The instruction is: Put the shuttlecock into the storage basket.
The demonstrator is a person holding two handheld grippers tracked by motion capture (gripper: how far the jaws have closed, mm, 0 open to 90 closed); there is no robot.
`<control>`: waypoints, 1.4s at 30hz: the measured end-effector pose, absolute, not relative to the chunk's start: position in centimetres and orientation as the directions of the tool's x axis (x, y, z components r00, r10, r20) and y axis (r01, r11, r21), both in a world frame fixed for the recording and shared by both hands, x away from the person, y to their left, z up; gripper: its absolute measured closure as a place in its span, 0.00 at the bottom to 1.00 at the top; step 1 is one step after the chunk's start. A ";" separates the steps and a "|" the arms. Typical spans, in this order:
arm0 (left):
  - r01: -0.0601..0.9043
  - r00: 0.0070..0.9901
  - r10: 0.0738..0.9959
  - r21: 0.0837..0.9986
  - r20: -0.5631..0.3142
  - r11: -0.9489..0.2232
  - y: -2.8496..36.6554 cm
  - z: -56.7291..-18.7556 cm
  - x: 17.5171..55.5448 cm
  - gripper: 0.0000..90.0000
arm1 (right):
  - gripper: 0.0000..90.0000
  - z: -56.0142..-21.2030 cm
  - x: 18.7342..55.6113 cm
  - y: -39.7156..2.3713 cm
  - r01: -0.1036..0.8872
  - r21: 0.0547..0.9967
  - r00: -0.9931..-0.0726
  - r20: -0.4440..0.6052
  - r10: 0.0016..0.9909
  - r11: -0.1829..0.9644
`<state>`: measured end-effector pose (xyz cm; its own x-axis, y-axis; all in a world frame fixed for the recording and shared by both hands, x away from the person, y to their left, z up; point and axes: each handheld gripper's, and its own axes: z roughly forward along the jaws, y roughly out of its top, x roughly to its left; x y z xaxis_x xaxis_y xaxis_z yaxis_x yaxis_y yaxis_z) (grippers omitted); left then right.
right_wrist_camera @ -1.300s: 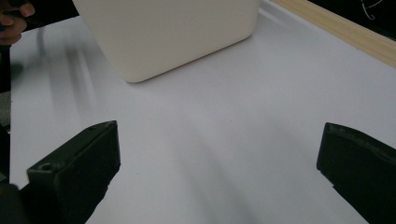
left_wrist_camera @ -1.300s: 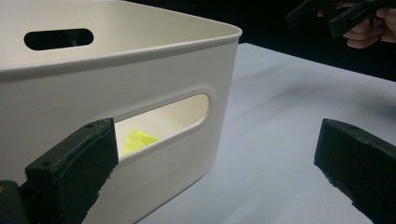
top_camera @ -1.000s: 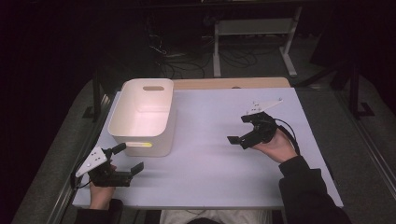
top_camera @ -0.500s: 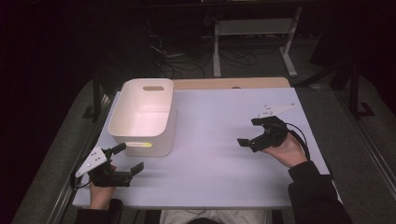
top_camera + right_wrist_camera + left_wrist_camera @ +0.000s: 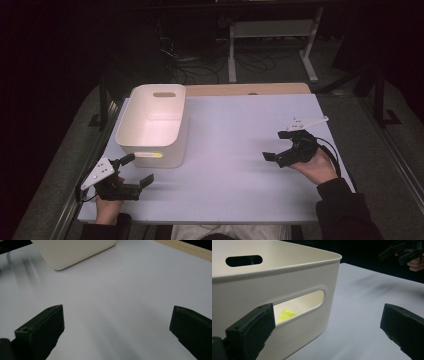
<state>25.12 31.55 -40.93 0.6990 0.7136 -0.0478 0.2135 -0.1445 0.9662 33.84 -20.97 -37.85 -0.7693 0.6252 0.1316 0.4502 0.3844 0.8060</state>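
White plastic bin [image 5: 152,125] stands at ten o'clock on the table [image 5: 240,150], just beyond the left gripper [image 5: 131,172], jaws apart. Right gripper [image 5: 277,147], at four o'clock, also gapes. Judged light, stiff, smooth-walled; the handle slot [image 5: 298,303] offers the surest hold.

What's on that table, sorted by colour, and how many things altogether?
White: 1, the bin.
Yellow: 1, a thing inside the bin, seen through its handle slot; what it is cannot be told.
Black: 2, the left gripper and the right gripper, both open and holding nothing.
Total: 4.
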 end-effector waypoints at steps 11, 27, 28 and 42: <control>0.213 0.700 0.712 0.966 -0.047 -0.146 31.6 -40.9 25.1 0.00 | 0.00 -38.7 33.2 -22.1 0.463 0.807 -0.757 0.145 0.638 0.366; 0.215 0.700 0.712 0.965 -0.048 -0.147 31.5 -40.9 25.1 0.00 | 0.00 -40.0 31.9 -24.5 0.480 0.810 -0.729 0.154 0.667 0.337; 0.215 0.700 0.712 0.966 -0.048 -0.146 31.5 -40.9 25.1 0.00 | 0.00 -40.2 31.8 -24.7 0.479 0.811 -0.727 0.152 0.670 0.336; 0.215 0.701 0.712 0.965 -0.045 -0.150 31.6 -40.9 25.0 0.00 | 0.00 -42.3 30.1 -27.4 0.477 0.826 -0.689 0.139 0.712 0.301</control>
